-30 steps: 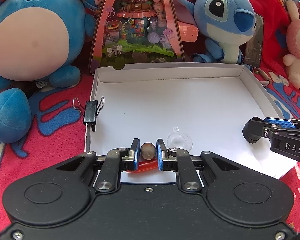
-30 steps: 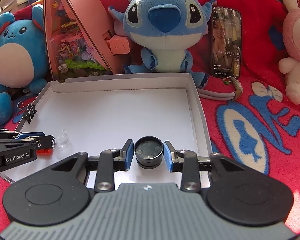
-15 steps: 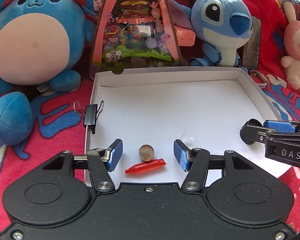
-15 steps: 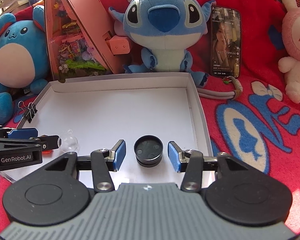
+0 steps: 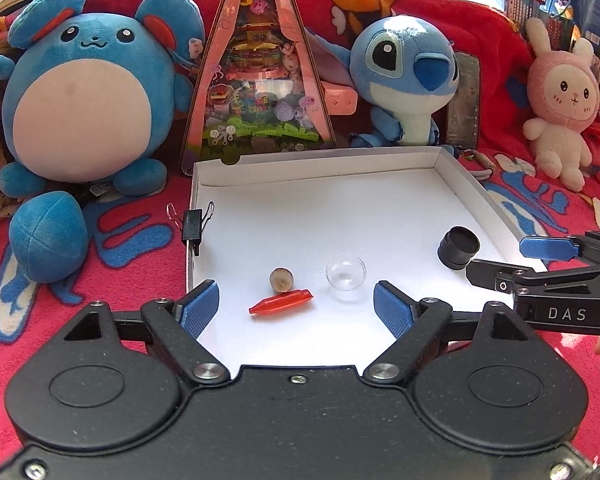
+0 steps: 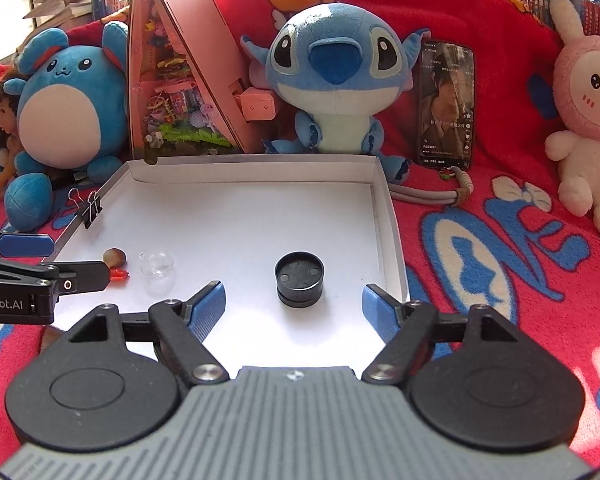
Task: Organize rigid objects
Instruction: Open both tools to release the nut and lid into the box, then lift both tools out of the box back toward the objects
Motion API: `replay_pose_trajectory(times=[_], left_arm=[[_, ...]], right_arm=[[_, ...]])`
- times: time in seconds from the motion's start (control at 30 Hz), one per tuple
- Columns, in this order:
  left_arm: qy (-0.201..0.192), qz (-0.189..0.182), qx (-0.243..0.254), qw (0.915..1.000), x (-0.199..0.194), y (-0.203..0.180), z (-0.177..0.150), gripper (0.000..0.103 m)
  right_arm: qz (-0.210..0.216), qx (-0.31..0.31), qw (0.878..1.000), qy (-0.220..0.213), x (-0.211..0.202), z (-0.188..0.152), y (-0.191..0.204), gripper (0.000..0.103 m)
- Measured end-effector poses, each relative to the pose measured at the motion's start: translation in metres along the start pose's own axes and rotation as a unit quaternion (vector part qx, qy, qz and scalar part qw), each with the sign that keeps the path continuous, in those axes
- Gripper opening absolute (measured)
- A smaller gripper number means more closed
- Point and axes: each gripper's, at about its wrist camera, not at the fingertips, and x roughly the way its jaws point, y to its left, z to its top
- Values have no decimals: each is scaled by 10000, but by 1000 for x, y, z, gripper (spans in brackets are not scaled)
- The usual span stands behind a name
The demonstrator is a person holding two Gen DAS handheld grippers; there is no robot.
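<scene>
The left gripper (image 5: 296,304), black with blue pads, fills the bottom of the left wrist view with its jaws spread wide and nothing between them touching the pads; just past the gap, at lower centre of the frame, a small round brown nut-like ball (image 5: 281,279) touches the far side of a slim red plastic spindle-shaped piece (image 5: 281,301); a clear hollow plastic sphere (image 5: 345,271) lies just right of them; all three rest on the floor of a shallow white cardboard box lid (image 5: 320,168), near its front edge; a short black cylindrical cap (image 5: 458,247) stands at centre right of the frame by the lid's right wall, close to the tip of the right gripper, which enters from the right edge.

In the right wrist view the right gripper (image 6: 294,307), grey-bodied with blue pads, is likewise spread wide and holds nothing; the black cap (image 6: 299,278) sits upright just beyond the gap, at centre frame, clear of both pads; the ball (image 6: 113,256), red piece (image 6: 120,274) and sphere (image 6: 157,264) cluster at centre left beside the left gripper's fingertips (image 6: 88,276).

A black binder clip (image 5: 192,226) grips the lid's left wall; behind the lid stand a round blue plush (image 5: 84,100), a pink triangular display box (image 5: 260,80), a blue big-eared plush (image 5: 404,80), a phone (image 6: 446,104) and a pink rabbit plush (image 5: 560,100), all on a red patterned blanket (image 6: 500,260).
</scene>
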Motion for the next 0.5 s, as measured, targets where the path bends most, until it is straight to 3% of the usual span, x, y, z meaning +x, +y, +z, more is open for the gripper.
replay_pose_trajectory(times=[0.5], left_arm=[[-194, -256, 137, 9994, -50, -8, -37, 85]], right_arm=[[230, -337, 9987, -289, -43, -29, 13, 89]])
